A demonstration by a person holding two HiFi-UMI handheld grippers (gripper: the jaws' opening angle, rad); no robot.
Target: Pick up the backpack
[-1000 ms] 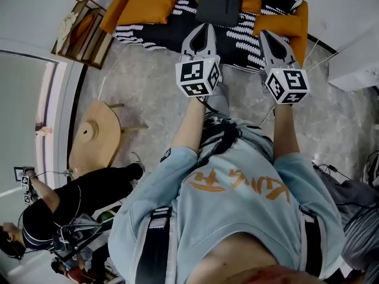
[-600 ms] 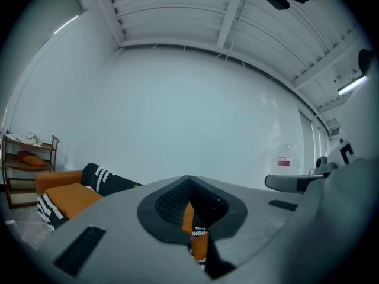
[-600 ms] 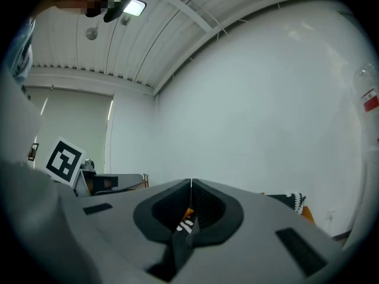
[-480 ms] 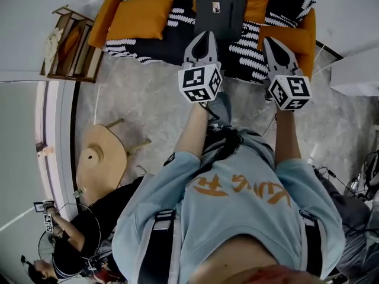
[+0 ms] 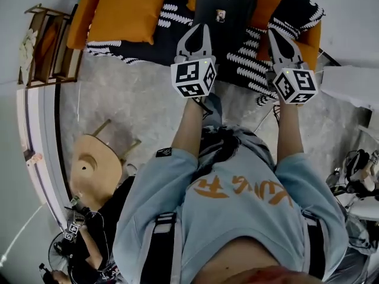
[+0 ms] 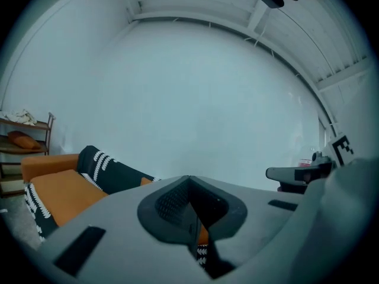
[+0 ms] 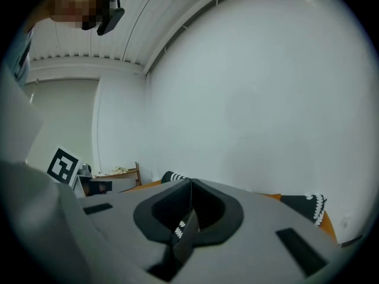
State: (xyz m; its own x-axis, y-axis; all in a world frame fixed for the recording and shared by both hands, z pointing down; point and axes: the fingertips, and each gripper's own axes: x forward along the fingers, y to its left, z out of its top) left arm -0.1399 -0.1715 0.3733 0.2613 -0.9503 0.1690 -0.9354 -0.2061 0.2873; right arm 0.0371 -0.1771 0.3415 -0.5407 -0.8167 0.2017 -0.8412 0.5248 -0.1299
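A dark grey backpack [image 5: 225,10] with a small light tag lies upright against the back of an orange sofa [image 5: 118,13] draped in a black-and-white patterned throw, at the top of the head view. My left gripper [image 5: 204,28] is shut and empty, its tip just left of the backpack's lower edge. My right gripper [image 5: 273,33] is also shut and empty, to the backpack's right over the throw. In the left gripper view the shut jaws [image 6: 189,179] hide the backpack; only the sofa [image 6: 59,191] shows. The right gripper [image 7: 190,182] faces a white wall.
A wooden shelf rack [image 5: 44,46] stands left of the sofa. A round wooden stool [image 5: 95,167] sits on the grey floor at the left. Another person [image 5: 89,241] crouches at the lower left. White furniture [image 5: 355,87] and cables are at the right.
Both grippers have moved toward the sofa with me; the backpack and sofa now lie closer, and the left tip has reached the backpack's edge. Jaws stayed shut.
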